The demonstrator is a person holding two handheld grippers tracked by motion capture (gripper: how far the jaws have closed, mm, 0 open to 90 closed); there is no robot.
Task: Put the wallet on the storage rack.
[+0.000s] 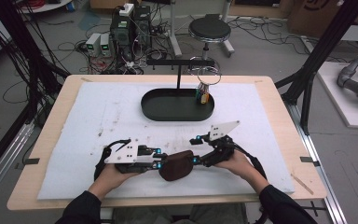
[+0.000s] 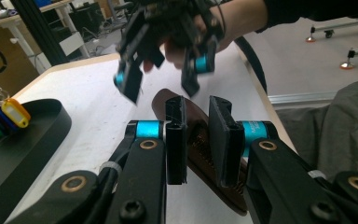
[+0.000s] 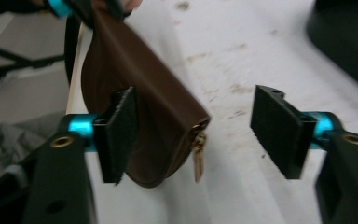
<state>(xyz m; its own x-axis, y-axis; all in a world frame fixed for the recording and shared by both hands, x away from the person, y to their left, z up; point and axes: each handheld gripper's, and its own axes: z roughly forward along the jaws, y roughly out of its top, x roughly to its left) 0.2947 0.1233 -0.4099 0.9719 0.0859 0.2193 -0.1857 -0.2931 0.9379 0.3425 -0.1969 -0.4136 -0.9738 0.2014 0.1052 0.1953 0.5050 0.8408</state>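
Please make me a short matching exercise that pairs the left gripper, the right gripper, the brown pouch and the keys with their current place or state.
Things:
1. left gripper
2. right gripper
3. brown pouch
4. keys

Places or states:
A. hanging over the black tray
B. jaws wide apart
C. shut on the pouch
D. held above the white mat, between both hands

Pairs: 1-C, 2-B, 3-D, 4-A

No legible txt, labels or nos. anywhere.
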